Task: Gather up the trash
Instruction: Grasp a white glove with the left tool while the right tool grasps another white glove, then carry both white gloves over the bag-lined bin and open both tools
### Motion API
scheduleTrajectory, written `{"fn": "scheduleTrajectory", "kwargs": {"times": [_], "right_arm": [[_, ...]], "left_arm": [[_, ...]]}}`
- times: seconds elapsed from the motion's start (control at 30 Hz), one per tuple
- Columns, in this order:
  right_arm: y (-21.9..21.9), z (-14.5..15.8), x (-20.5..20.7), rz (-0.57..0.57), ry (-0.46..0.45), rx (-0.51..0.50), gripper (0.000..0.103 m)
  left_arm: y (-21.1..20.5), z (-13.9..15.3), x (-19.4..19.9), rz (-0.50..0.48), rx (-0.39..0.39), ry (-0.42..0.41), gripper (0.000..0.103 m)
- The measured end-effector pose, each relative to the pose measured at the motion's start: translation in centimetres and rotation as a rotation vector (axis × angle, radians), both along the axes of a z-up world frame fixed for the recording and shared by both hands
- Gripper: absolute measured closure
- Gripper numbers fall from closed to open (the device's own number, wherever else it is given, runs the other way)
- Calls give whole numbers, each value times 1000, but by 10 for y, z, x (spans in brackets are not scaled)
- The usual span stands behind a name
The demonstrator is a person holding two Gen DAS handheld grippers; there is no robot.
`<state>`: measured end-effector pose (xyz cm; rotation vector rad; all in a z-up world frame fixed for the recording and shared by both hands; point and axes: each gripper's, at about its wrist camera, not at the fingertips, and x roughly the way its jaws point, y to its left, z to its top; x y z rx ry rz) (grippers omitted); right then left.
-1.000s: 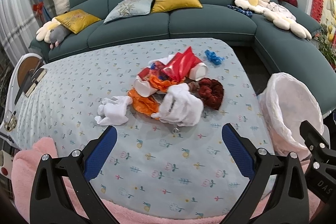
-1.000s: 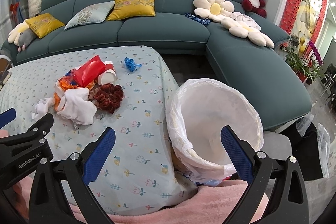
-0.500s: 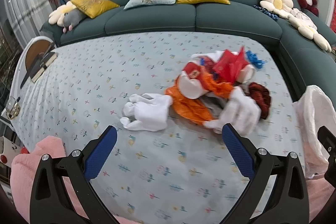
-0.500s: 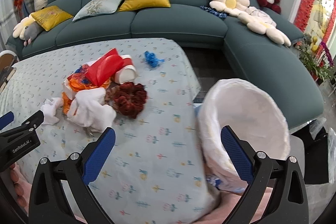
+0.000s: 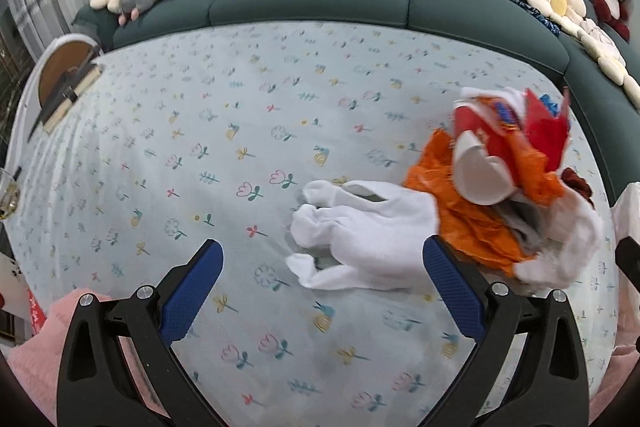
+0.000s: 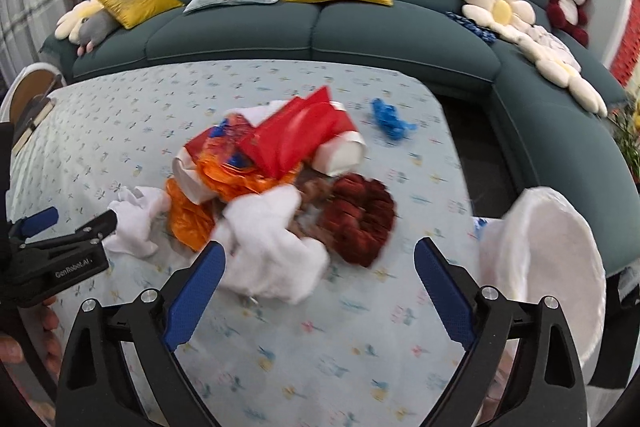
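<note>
A trash pile lies on the flowered tablecloth (image 5: pixel 240 131): red wrapper (image 6: pixel 296 135), orange plastic (image 5: pixel 472 223), white paper cup (image 6: pixel 340 155), dark red frilly piece (image 6: pixel 360 219), blue scrap (image 6: pixel 390 121). My left gripper (image 5: pixel 320 255) is open just above the cloth, and a crumpled white tissue (image 5: pixel 360 231) lies just ahead between its fingers, untouched. My right gripper (image 6: pixel 320 253) has wide jaws that are closing slightly. A bigger white wad (image 6: pixel 272 251) and the frilly piece sit ahead between its fingers, clear of the pads. A white-lined bin (image 6: pixel 548 259) stands at the table's right edge.
A teal corner sofa (image 6: pixel 360 39) with cushions and plush toys wraps the far and right sides. A book (image 5: pixel 68 91) and a glass (image 5: pixel 8 195) sit at the table's left edge. A pink sleeve (image 5: pixel 40 347) shows under the left gripper.
Both grippers have moved left and down, closer to the pile. The bin slid to the right edge of the right wrist view. The white tissue now lies between the left fingers.
</note>
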<state>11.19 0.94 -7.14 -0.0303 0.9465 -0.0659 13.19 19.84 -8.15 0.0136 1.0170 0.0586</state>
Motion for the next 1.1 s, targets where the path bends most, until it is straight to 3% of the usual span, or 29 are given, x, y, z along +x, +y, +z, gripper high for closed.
{"fn": "scheduleTrajectory", "kwargs": {"times": [0.07,0.27,0.43,0.53,0.57,0.7,1.1], "right_arm": [[8,-5,9,9,9,2,13],[19,-26,26,11,79,40,36],[17,-38,25,5,118,81,66],[14,-40,21,3,129,98,82],[12,-40,20,2,130,104,85],[7,-31,11,-1,110,107,90],[-18,29,-17,-20,-30,147,91]], "left_arm": [[5,-6,4,2,-22,14,8],[9,-23,13,-16,-109,63,9],[-2,-33,13,-69,-163,100,35],[-7,-34,12,-84,-179,105,56],[-9,-34,11,-90,-179,104,67],[-12,-29,4,-99,-179,96,88],[-31,37,-30,-113,-211,-29,90]]}}
